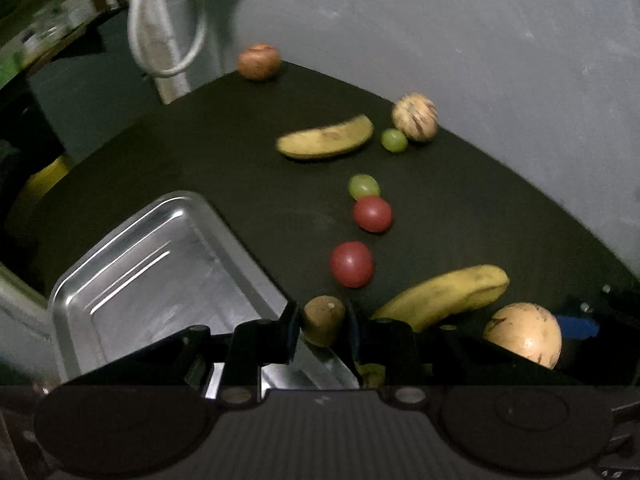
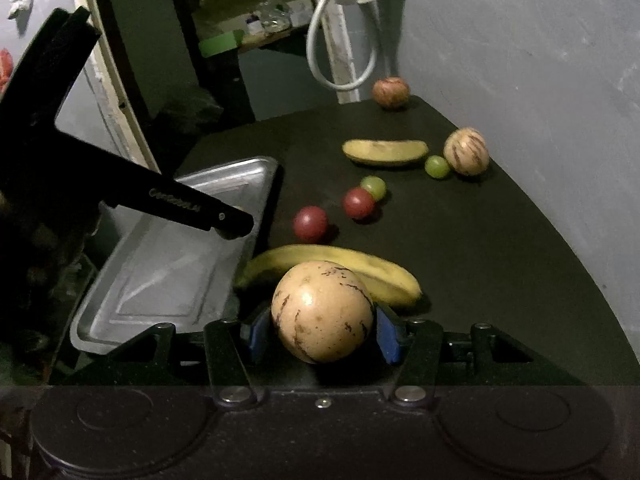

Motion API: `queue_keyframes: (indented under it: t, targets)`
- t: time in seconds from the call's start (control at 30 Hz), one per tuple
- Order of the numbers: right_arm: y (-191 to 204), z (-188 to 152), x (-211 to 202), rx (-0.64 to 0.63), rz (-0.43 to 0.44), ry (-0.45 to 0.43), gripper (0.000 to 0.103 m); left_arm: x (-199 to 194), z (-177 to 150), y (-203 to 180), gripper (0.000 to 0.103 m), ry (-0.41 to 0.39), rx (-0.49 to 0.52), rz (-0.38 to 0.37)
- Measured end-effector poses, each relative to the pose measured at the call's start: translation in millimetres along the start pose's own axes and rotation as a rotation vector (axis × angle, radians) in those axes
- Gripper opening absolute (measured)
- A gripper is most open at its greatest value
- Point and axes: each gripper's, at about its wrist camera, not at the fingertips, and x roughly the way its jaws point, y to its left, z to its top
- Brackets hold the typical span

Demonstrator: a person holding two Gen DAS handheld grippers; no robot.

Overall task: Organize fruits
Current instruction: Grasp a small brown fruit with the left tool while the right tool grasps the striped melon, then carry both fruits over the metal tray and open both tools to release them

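Note:
My left gripper is shut on a small brown kiwi-like fruit, held just off the near right corner of the metal tray. The tray holds nothing that I can see. My right gripper is shut on a pale round melon with dark streaks, its blue pads pressed against both sides. That melon also shows at the lower right of the left wrist view. A yellow banana lies just behind it.
On the black table lie two red fruits, two green grapes, a second banana, another streaked melon and a reddish-brown fruit. A white cable loop hangs at the back.

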Motion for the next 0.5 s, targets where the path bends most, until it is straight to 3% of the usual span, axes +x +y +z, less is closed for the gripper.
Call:
queue_keyframes:
  t: [0.5]
  targets:
    - [49.8,57.9,41.1,-0.12,0.113,-0.032,0.055,-42.9,-23.6,71.4,0.028,-0.104,-0.332,0.102]
